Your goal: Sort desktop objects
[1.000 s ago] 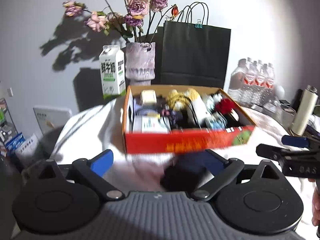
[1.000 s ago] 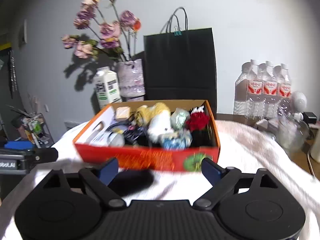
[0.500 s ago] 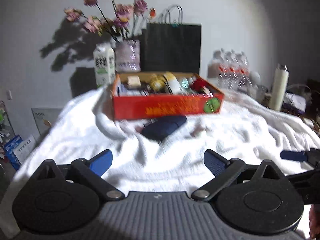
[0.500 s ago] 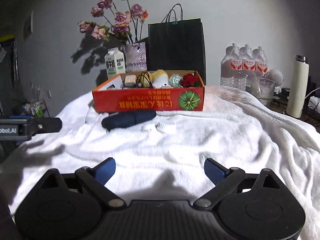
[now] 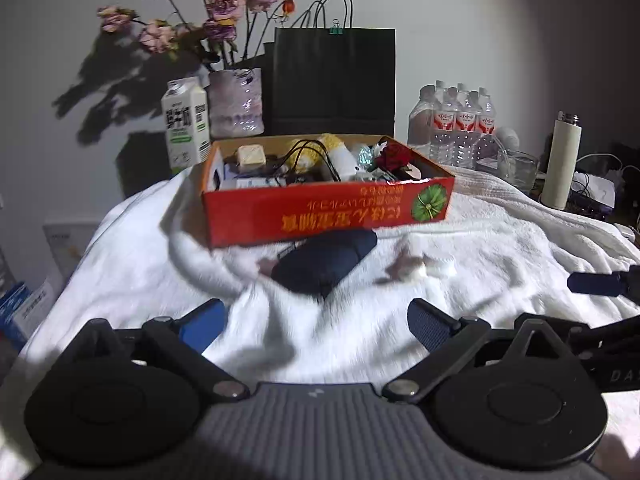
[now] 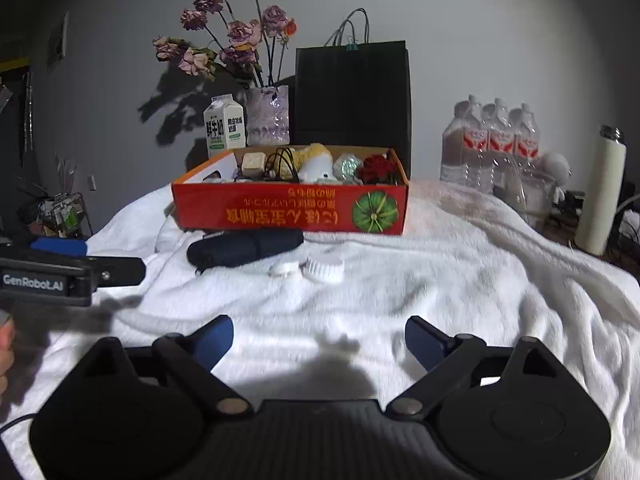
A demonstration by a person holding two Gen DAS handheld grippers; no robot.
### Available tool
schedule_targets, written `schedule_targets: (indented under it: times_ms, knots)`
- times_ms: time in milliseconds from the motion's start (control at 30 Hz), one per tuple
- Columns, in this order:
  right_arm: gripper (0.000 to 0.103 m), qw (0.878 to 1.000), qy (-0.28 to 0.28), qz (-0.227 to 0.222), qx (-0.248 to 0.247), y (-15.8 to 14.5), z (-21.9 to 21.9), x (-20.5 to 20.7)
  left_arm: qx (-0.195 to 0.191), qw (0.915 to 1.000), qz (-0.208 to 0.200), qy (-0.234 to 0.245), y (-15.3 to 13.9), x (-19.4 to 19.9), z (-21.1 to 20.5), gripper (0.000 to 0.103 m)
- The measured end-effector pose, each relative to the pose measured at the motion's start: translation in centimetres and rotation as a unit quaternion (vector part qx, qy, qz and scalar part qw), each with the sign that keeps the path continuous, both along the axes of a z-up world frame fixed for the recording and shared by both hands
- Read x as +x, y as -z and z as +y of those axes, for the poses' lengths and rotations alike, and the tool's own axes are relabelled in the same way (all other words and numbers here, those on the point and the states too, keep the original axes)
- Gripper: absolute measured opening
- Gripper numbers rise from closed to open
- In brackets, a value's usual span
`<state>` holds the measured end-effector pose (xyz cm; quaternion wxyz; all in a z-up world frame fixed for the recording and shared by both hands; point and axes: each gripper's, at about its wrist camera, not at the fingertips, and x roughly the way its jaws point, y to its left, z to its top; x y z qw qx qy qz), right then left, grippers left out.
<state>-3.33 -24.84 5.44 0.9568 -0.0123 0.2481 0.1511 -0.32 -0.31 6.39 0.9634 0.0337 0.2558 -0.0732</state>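
Observation:
A red cardboard box (image 5: 328,210) (image 6: 288,210) full of small items sits on a white towel. In front of it lie a dark blue pouch (image 5: 326,260) (image 6: 244,246) and two small white round pieces (image 6: 322,268) (image 5: 436,268). My left gripper (image 5: 316,326) is open and empty, low over the towel just short of the pouch. My right gripper (image 6: 318,340) is open and empty, farther back from the white pieces. Each gripper shows at the edge of the other's view.
Behind the box stand a milk carton (image 5: 186,132), a vase of dried roses (image 5: 236,104) and a black paper bag (image 5: 334,80). Water bottles (image 6: 492,148), a glass (image 5: 518,168) and a white flask (image 6: 604,196) stand at the right.
Both grippers drew well back from the box over the last second. The left one has since moved forward again toward the pouch; both stayed open.

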Motion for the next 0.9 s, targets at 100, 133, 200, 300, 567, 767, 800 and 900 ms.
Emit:
schedule_targets:
  times_ms: [100, 133, 200, 300, 567, 767, 800, 900]
  knots:
    - [0.083, 1.000, -0.011, -0.004, 0.003, -0.3, 0.6, 2.5, -0.001, 0.9999, 0.011, 0.013, 0.9, 3.8, 0.3, 0.100]
    - [0.081, 1.000, -0.017, -0.005, 0.006, -0.2, 0.8, 3.4, -0.006, 0.9996, 0.018, 0.022, 1.1, 5.1, 0.4, 0.100]
    - [0.070, 0.999, -0.032, 0.005, 0.017, -0.1, 1.4, 5.3, -0.006, 0.9994, 0.026, 0.023, 1.7, 7.4, 0.6, 0.099]
    - [0.050, 0.996, -0.060, 0.038, 0.052, 0.8, 2.1, 8.0, -0.001, 0.9988, 0.042, 0.024, 2.3, 10.7, 0.9, 0.099]
    - [0.041, 0.995, -0.064, 0.073, 0.035, 3.1, 5.4, 12.3, 0.011, 0.9940, 0.083, 0.070, 3.6, 16.5, 0.1, 0.099]
    - [0.026, 0.995, -0.053, 0.081, 0.034, 3.6, 5.5, 13.5, 0.004, 0.9893, 0.104, 0.103, 4.7, 17.7, -0.7, 0.099]
    - [0.026, 0.995, -0.052, 0.079, 0.037, 3.5, 5.3, 13.3, 0.012, 0.9879, 0.112, 0.107, 5.0, 17.8, -1.0, 0.098]
    - [0.026, 0.995, -0.041, 0.077, 0.047, 3.2, 4.7, 12.5, 0.020, 0.9847, 0.130, 0.115, 5.5, 17.7, -1.6, 0.079]
